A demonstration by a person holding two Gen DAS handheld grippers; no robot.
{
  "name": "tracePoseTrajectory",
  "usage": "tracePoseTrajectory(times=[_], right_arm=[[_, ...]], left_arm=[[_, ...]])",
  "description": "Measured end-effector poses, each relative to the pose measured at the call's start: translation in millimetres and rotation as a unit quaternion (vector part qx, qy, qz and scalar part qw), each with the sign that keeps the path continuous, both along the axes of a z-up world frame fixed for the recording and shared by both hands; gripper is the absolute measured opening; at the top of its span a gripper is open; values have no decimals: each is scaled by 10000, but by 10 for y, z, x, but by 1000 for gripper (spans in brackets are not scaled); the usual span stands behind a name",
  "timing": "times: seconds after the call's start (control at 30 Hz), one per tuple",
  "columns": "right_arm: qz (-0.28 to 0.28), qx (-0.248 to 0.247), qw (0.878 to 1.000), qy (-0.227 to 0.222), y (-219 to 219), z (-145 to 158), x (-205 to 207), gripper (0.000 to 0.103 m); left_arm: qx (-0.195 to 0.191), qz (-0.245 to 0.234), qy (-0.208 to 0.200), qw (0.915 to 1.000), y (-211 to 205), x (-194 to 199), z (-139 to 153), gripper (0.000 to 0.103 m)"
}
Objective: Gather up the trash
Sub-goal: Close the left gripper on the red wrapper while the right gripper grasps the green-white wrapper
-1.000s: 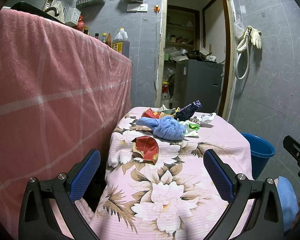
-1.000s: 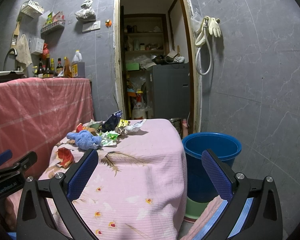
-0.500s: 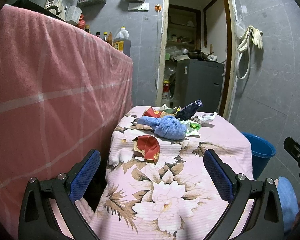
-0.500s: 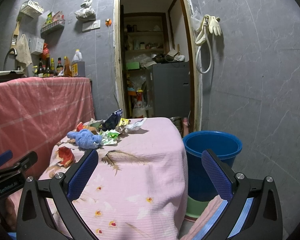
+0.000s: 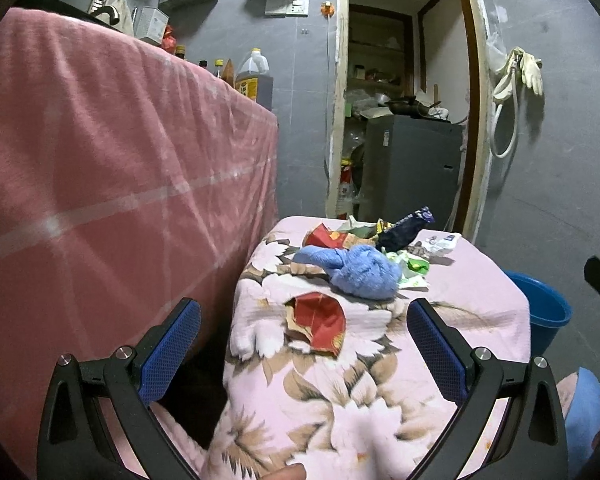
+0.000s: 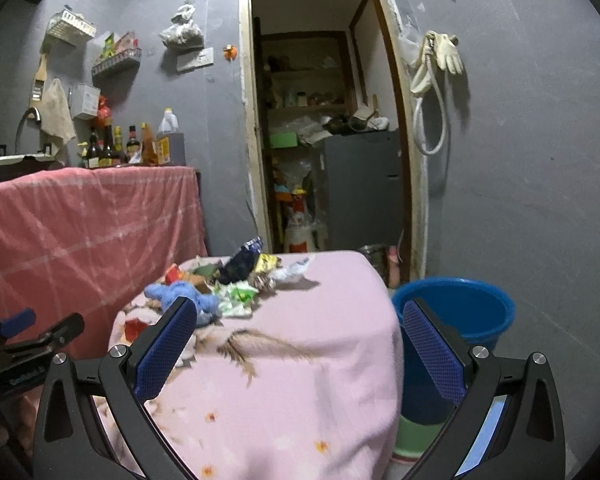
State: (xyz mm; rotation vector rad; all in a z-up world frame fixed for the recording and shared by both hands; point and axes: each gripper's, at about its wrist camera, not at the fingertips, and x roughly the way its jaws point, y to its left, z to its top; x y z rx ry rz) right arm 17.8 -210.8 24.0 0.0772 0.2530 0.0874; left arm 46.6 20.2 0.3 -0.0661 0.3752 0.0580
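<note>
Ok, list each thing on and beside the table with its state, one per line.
Left gripper: open, empty, above the table's near end.
Right gripper: open, empty.
Red wrapper: crumpled, lying apart from the pile.
Blue cloth: bunched up, against the pile.
Dark packet: sticking up from the pile.
White paper: crumpled, at the pile's edge.
Blue bucket: upright beside the table; contents not visible.

A pile of wrappers (image 5: pixel 384 236) is heaped at the table's (image 5: pixel 380 392) far end with a rag (image 5: pixel 360 272) just in front, one torn wrapper (image 5: pixel 320 322) nearer still, and a bucket (image 6: pixel 460 312) parked on the floor to the table's right.
</note>
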Motion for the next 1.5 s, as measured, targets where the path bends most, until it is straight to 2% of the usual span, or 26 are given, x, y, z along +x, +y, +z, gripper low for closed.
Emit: tracePoseTrajectory(times=[0.3,0.5,0.7,1.2,1.5], right_arm=[[149,-9,9999,-74,102,-2,435,103],[164,5,9999,22,109,-79,637,103],[210,-11,9998,71,128,-125,767,103],[617,-191,9963,559,248,-374,1138,103],[1051,10,9864,1265,295,-463,1480,101]], left_arm=[[38,118,99,9999,56,324,-45,101],[-45,234,171,9996,115,497,-38,101],[52,286,301,9991,118,624,-80,101],[-50,106,1195,9928,111,953,-350,100],[-278,-115,1729,9845,164,1099,-474,70]])
